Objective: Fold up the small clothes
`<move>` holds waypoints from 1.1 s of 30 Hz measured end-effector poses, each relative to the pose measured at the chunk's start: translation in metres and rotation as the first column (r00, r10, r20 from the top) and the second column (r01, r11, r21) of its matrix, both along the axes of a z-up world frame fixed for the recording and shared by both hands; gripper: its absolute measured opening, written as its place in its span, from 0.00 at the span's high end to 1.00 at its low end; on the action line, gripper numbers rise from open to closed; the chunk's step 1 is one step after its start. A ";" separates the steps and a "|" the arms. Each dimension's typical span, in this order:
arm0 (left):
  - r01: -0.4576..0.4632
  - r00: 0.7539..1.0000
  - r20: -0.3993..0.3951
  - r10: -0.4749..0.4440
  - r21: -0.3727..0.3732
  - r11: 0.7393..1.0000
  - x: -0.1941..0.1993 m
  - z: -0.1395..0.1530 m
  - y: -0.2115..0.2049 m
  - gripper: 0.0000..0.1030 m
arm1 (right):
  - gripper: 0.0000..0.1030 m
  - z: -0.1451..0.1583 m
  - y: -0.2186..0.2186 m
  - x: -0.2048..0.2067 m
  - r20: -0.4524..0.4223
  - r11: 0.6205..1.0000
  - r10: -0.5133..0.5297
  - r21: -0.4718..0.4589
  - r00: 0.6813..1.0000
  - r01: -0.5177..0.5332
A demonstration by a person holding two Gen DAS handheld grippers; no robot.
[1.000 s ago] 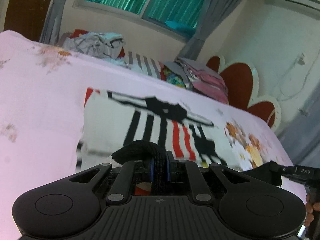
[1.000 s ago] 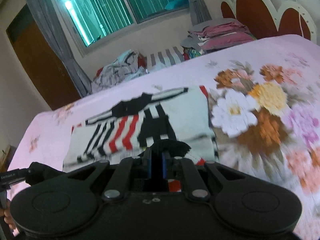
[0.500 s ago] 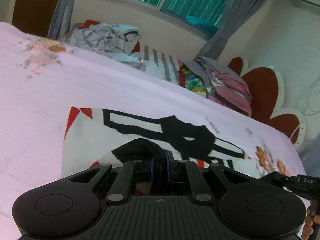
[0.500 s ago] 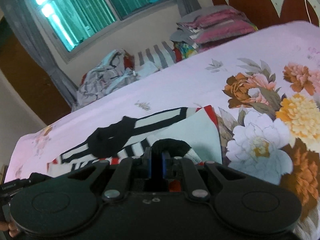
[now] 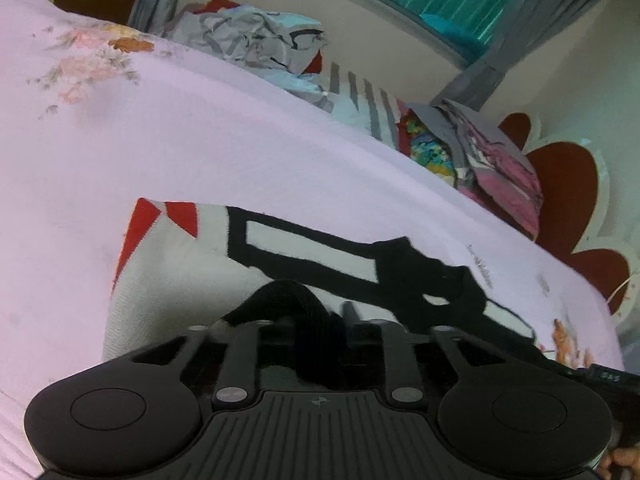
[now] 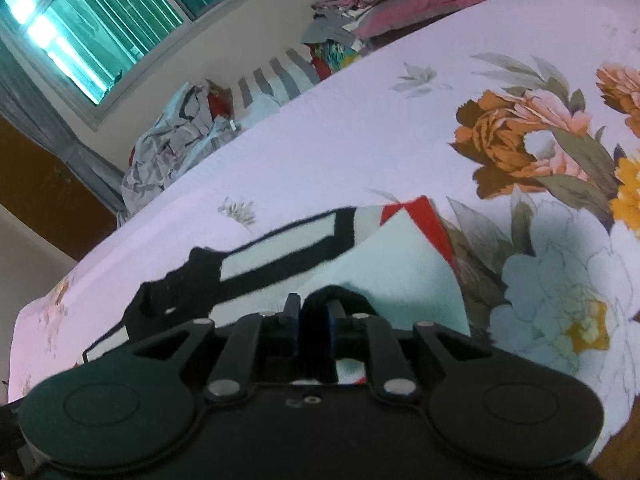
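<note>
Pink floral bed [image 6: 360, 128] under teal window [image 6: 100, 28], clothes heaped behind. Both jaws pinching black hem of striped garment [image 5: 180, 276], now carried farther forward, red stripes folded under.

Garment [image 5: 192, 264] flat on the bedsheet [image 5: 240, 148], near edge pinched in both grippers, left gripper [image 5: 320, 320] beside right gripper [image 6: 314, 316]. Behind, crumpled clothes [image 5: 256, 40] left of folded stack [image 5: 496, 160].

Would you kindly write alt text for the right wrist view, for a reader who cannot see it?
The right claw is shut on a black hem of a white garment with black and red markings, lying on a pink floral bedspread. Behind are a crumpled clothes heap, folded clothes and a green-lit window.
</note>
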State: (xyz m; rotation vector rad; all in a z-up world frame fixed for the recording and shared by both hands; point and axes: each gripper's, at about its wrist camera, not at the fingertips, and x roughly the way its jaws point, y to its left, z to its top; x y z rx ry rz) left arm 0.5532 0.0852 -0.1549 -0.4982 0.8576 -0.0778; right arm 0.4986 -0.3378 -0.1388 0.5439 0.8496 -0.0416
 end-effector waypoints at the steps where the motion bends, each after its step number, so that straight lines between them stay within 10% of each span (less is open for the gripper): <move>1: 0.001 1.000 0.019 -0.001 -0.007 1.000 -0.002 0.003 0.001 0.44 | 0.80 0.002 0.000 0.001 0.009 1.000 0.007 -0.015 1.000 -0.007; 3: -0.024 0.996 0.082 0.023 0.014 1.000 -0.010 0.014 0.003 0.14 | 0.72 0.007 -0.002 0.001 0.030 0.999 0.019 -0.037 0.999 -0.018; 12: 0.058 0.992 0.103 -0.067 0.089 0.994 -0.003 0.012 0.009 0.12 | 0.43 0.018 -0.014 0.000 0.142 0.997 0.054 -0.065 0.988 -0.045; 18: 0.130 0.987 0.071 -0.142 0.151 0.980 0.010 -0.006 -0.010 0.12 | 0.42 0.000 0.004 0.017 0.060 0.979 0.155 -0.144 0.986 -0.145; 26: 0.147 0.985 0.057 -0.162 0.213 0.966 0.018 -0.008 -0.018 0.72 | 0.63 -0.011 0.025 0.033 0.010 0.931 0.238 -0.287 0.971 -0.225; 28: 0.141 0.985 0.063 -0.159 0.228 0.963 0.016 -0.009 -0.017 0.93 | 0.95 -0.010 0.028 0.032 0.008 0.921 0.260 -0.303 0.966 -0.245; 33: 0.075 0.980 0.159 -0.117 0.246 0.966 0.007 0.004 -0.007 0.95 | 0.95 0.002 0.030 0.025 0.073 0.921 0.284 -0.298 0.956 -0.251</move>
